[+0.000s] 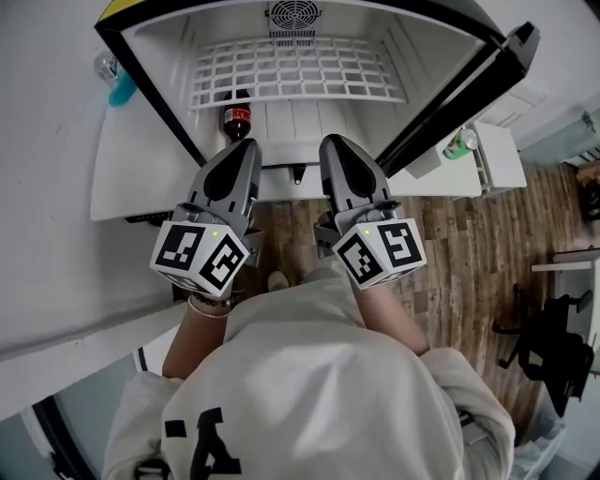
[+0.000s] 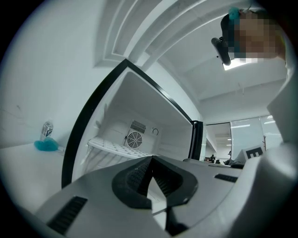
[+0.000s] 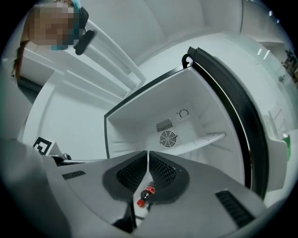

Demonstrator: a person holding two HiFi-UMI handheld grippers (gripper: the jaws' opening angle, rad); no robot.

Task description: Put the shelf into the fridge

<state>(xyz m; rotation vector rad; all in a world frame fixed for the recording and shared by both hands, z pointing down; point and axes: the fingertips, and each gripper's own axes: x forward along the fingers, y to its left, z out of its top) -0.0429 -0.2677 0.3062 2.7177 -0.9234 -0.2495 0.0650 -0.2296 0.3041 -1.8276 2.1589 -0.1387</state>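
The white wire shelf (image 1: 298, 71) sits level inside the open fridge (image 1: 155, 33), resting on the side rails below the rear fan (image 1: 292, 15); it also shows as the shelf (image 2: 116, 148) and the shelf (image 3: 200, 142). A cola bottle (image 1: 236, 122) stands under it, seen again as the bottle (image 3: 145, 195). My left gripper (image 1: 246, 150) and right gripper (image 1: 330, 148) hover side by side in front of the fridge, below the shelf, both shut and empty. Neither touches the shelf.
The fridge door (image 1: 464, 89) hangs open to the right with a green bottle (image 1: 459, 142) in its rack. A blue-based bottle (image 1: 114, 80) stands on the white surface left of the fridge. Wooden floor (image 1: 469, 262) and an office chair (image 1: 548, 342) lie to the right.
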